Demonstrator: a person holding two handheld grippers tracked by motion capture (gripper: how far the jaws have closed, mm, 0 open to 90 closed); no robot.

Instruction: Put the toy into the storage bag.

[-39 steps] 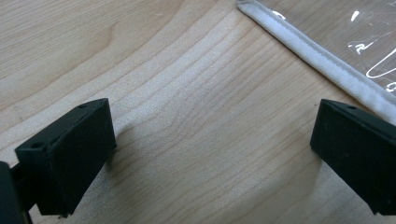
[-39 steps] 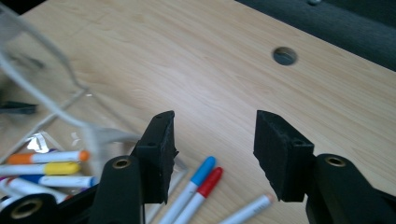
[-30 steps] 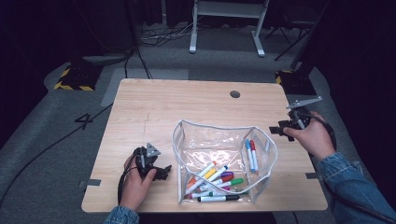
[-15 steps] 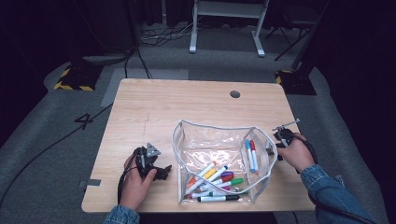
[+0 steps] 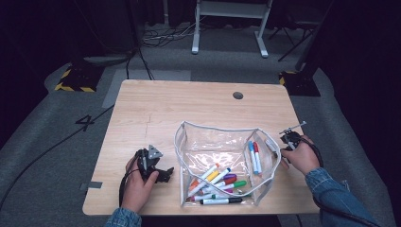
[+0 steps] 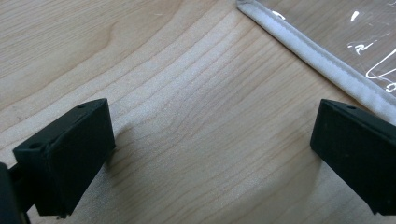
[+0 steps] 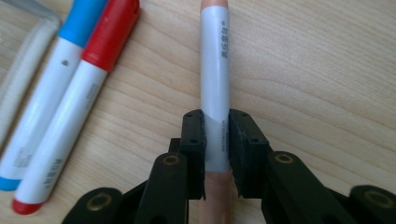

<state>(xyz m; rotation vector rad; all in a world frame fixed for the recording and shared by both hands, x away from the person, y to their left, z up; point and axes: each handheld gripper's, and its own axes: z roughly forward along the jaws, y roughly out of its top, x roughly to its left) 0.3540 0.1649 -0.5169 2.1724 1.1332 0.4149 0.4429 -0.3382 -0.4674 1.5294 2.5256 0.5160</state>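
the light wooden table [image 5: 189, 109] stood on grey carpet [image 5: 56, 142] in a dark room — right gripper [image 7: 216, 140] clamped on a peach-capped marker [image 7: 215, 70] just right of the clear pouch [image 5: 222, 142]; left gripper [image 6: 210, 154] had its jaws apart, near left.

I see a white-barrelled marker [image 7: 215, 88] with peach-coloured ends lying flat on the wooden table, just right of the clear pouch [image 5: 222, 156]. It is clamped across its barrel, both black pads pressing on it. Small printed characters run along its barrel. It lies roughly parallel to a blue marker [image 7: 44, 88] and a red marker [image 7: 74, 105], apart from them.
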